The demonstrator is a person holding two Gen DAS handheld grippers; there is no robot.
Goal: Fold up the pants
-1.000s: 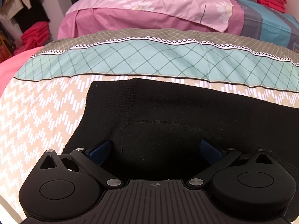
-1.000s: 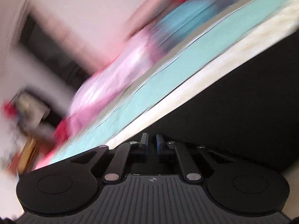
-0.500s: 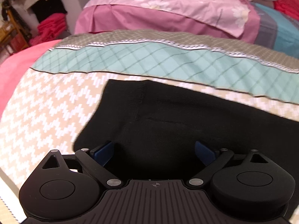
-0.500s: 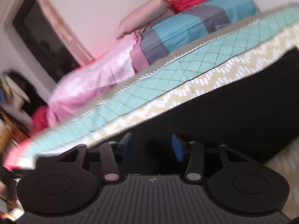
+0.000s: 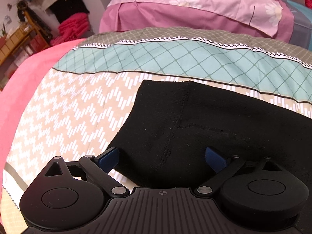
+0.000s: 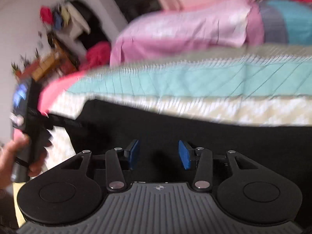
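Black pants [image 5: 214,120] lie flat on the patterned bed cover [image 5: 78,107], with a seam running down near their left end. My left gripper [image 5: 162,158] hangs just over that end, open wide; its blue pads [image 5: 109,157] stand apart and grip no cloth. The right wrist view is blurred by motion. There the right gripper [image 6: 158,154] hovers over the pants [image 6: 195,136]. Its jaws are opening, and I see nothing pinched between them. At the left edge of that view, a hand [image 6: 7,156] holds the other gripper's handle [image 6: 25,117].
A folded pink quilt [image 5: 195,5] and pillows lie across the far side of the bed. A pink sheet [image 5: 29,81] covers the bed's left edge. A wooden shelf [image 5: 17,37] and hanging clothes stand beyond it at the left.
The right gripper went from shut to open, rolled level and swept across the pants toward the left gripper. The left gripper turned a little, so the pants sit further right in its view.
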